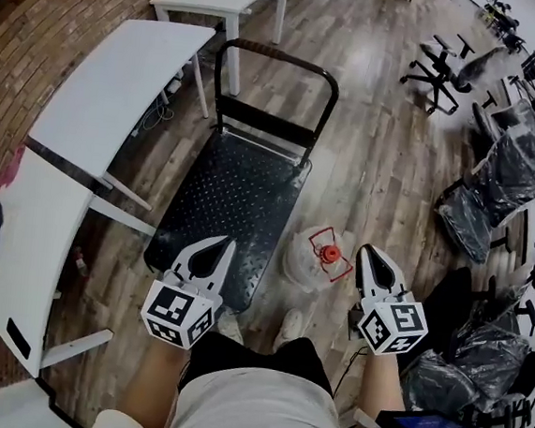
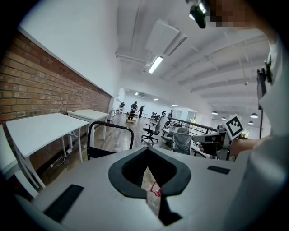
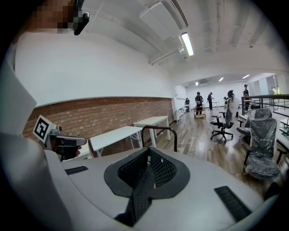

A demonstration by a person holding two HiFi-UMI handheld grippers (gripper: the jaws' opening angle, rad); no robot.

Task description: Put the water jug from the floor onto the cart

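Left gripper (image 1: pixel 225 247): jaw tips meet, nothing held. Through the hollow behind the tips, its own view shows a sliver of clear plastic with a red mark. It is held low in front of the person, pointing over the near left corner of the cart deck (image 1: pixel 232 196), its marker cube (image 1: pixel 180 313) nearest the body.

Right gripper (image 1: pixel 367 256): jaws fully together, the mesh pads pressed face to face, nothing between them. It is held level with the left one and points forward over the floor.

Water jug (image 1: pixel 308 264): a large clear bottle with a red cap (image 1: pixel 330 254) and a red carrying handle. It stands upright on the wooden floor (image 1: pixel 368 152), just beside the near right corner of the cart and off the deck. In the head view it lies between the two grippers, nearer the right one. Neither gripper touches it.

Cart: a black perforated platform with its push handle (image 1: pixel 280 61) upright at the far end.

Surroundings: two white tables (image 1: pixel 119 91) stand along the brick wall (image 1: pixel 71 11) to the left of the cart. Plastic-wrapped office chairs (image 1: pixel 497 179) stand to the right, well apart from the jug. The person's shoes (image 1: pixel 292 325) are just short of the jug
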